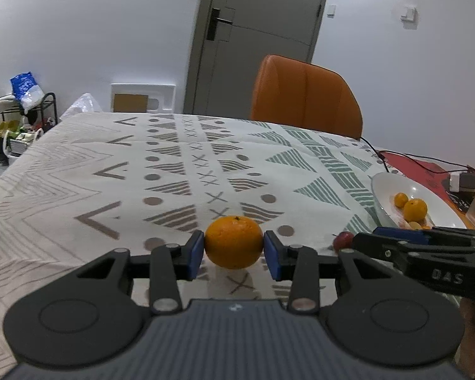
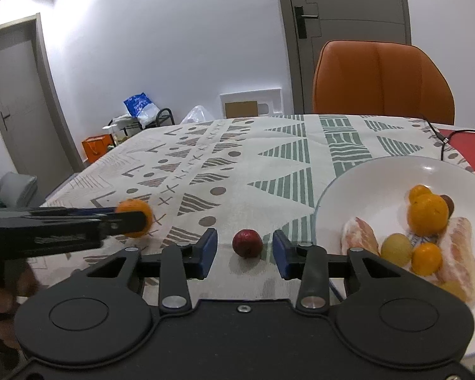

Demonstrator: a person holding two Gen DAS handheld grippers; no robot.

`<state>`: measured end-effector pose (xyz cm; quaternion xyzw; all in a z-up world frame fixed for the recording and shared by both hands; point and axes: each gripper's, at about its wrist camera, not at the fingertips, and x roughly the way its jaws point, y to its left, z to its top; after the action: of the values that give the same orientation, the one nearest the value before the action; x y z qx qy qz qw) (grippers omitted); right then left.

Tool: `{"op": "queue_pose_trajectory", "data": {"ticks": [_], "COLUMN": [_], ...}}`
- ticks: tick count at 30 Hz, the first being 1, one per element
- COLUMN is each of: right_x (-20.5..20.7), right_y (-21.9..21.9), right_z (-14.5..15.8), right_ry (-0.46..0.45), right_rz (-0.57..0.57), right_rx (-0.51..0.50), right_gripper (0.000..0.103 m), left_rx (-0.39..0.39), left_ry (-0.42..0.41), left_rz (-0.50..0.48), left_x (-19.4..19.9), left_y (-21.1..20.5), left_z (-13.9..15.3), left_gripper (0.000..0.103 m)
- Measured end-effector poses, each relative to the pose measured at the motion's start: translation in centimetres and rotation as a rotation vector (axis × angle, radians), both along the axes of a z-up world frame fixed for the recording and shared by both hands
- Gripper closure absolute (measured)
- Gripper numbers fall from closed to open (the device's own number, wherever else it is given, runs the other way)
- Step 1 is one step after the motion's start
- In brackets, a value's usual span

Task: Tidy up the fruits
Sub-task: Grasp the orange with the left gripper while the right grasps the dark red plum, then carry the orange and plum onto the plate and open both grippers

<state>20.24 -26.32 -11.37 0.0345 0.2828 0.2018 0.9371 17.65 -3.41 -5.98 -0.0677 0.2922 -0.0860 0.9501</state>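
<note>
My left gripper [image 1: 233,251] is shut on an orange [image 1: 233,242], its blue pads touching both sides, just above the patterned tablecloth. It also shows in the right wrist view [image 2: 136,218] at the left. My right gripper [image 2: 245,248] is open, with a small dark red fruit [image 2: 247,243] lying on the cloth between its fingers, touching neither. The red fruit also shows in the left wrist view [image 1: 343,240]. A white plate [image 2: 380,171] at the right holds several oranges [image 2: 427,213], a green fruit [image 2: 395,248] and peeled pomelo pieces [image 2: 359,236].
An orange chair [image 2: 383,82] stands behind the table's far edge. A black cable [image 2: 441,141] runs over a red mat [image 2: 468,148] at the far right. A shelf with bags [image 1: 25,107] stands left of the table.
</note>
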Motion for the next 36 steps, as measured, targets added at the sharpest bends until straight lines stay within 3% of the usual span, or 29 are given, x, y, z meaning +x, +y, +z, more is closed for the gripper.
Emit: {"op": "queue_pose_trajectory", "data": {"ticks": [11, 16, 19, 36], "right_x": [0.9, 1.4, 1.3, -1.3], "right_y": [1.8, 2.7, 3.2, 1.0], "right_z": [-0.4, -0.4, -0.4, 2.6], "right_ry": [0.003, -0.002, -0.004, -0.08], "right_rz": [0.006, 0.004, 0.009, -0.032], "right_rx": [-0.061, -0.125, -0.151, -0.091], "right_gripper": [0.067, 0.082, 0.082, 0.082], "left_rx": [-0.019, -0.036, -0.04, -0.039], "left_ry": [-0.016, -0.021, -0.026, -0.066], "left_rz": [0.056, 0.071, 0.081, 0.03], "left_x": [-1.2, -1.6, -1.9, -2.4], "left_y": [2.7, 3.8, 4.3, 2.5], "left_z": [0.6, 0.7, 0.8, 2.2], "left_gripper": [0.063, 0.063, 0.063, 0.063]}}
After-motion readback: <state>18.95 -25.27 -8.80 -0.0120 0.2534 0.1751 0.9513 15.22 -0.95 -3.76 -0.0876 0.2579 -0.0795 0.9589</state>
